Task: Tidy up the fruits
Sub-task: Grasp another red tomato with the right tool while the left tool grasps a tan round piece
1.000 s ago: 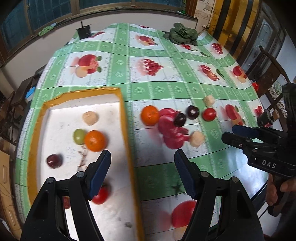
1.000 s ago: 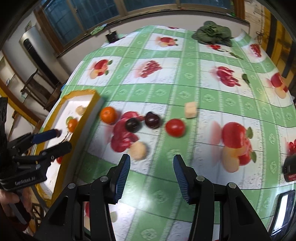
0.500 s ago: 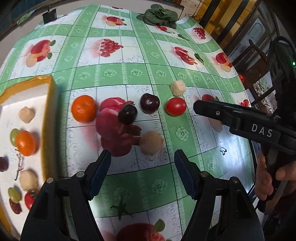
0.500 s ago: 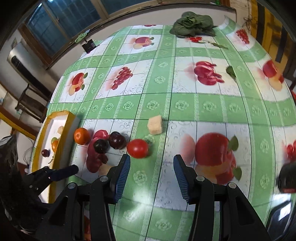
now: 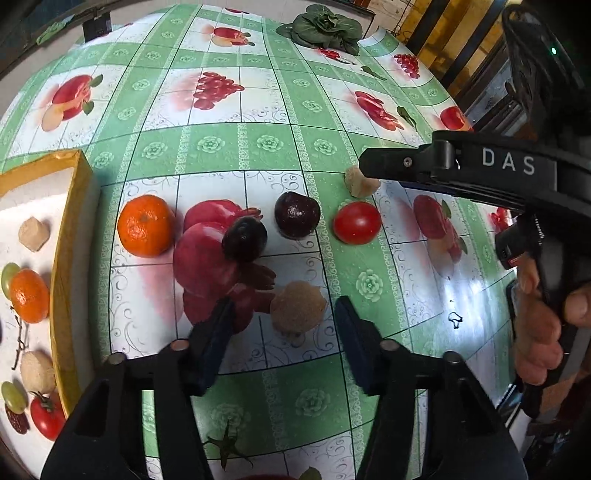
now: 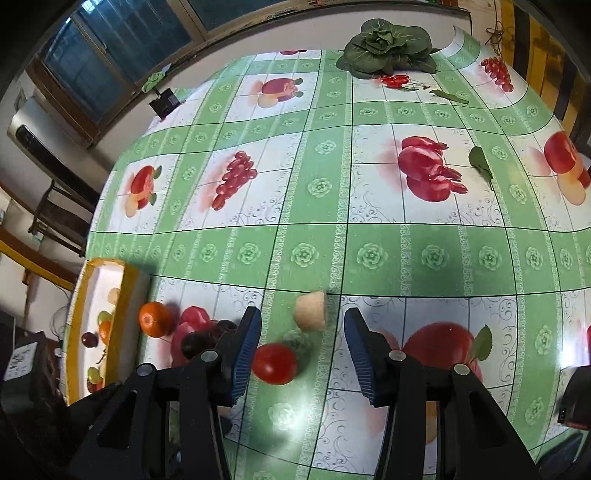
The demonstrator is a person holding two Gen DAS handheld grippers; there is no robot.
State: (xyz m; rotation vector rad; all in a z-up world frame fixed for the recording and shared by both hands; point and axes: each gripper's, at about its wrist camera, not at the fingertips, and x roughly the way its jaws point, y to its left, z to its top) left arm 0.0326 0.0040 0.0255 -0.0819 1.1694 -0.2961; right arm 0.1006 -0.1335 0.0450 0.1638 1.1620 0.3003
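**A:** Where is the fruit relative to your left gripper?

**B:** The round tan fruit (image 5: pixel 298 309) lies on the tablecloth (image 5: pixel 236 144) low in the middle of my left wrist view, between the two fingertips of my left gripper (image 5: pixel 281 322) but a little ahead of them. The jaws are closing at this moment, and the pads are not touching it; there is tablecloth showing on both sides.

**A:** And what is around it?

**B:** Just above it, toward the middle of the frame, two dark plums: one (image 5: pixel 244 239) sits on a printed red fruit, the other (image 5: pixel 297 214) to its right. Left of them is an orange (image 5: pixel 145 226), right of them a red tomato (image 5: pixel 357 223). A pale tan chunk (image 5: pixel 360 182) lies above the tomato, partly under the tip of my right gripper (image 5: pixel 373 164), which comes in from the right edge.

**A:** What does the right wrist view give?

**B:** There the pale tan chunk (image 6: pixel 311 311) lies between my right gripper (image 6: pixel 302 323) fingertips, slightly ahead of them, untouched. The tomato (image 6: pixel 275 363) lies lower, close to the left finger's pad (image 6: pixel 243 350), apart from it as far as I can tell. These jaws are closing too, with a clear gap either side of the chunk.

**A:** And the tray?

**B:** The yellow-rimmed tray (image 5: pixel 68 236) is at the left edge of the left wrist view, holding an orange, a tomato, grapes and tan pieces. A bunch of leafy greens (image 5: pixel 325 27) lies at the top of the frame.
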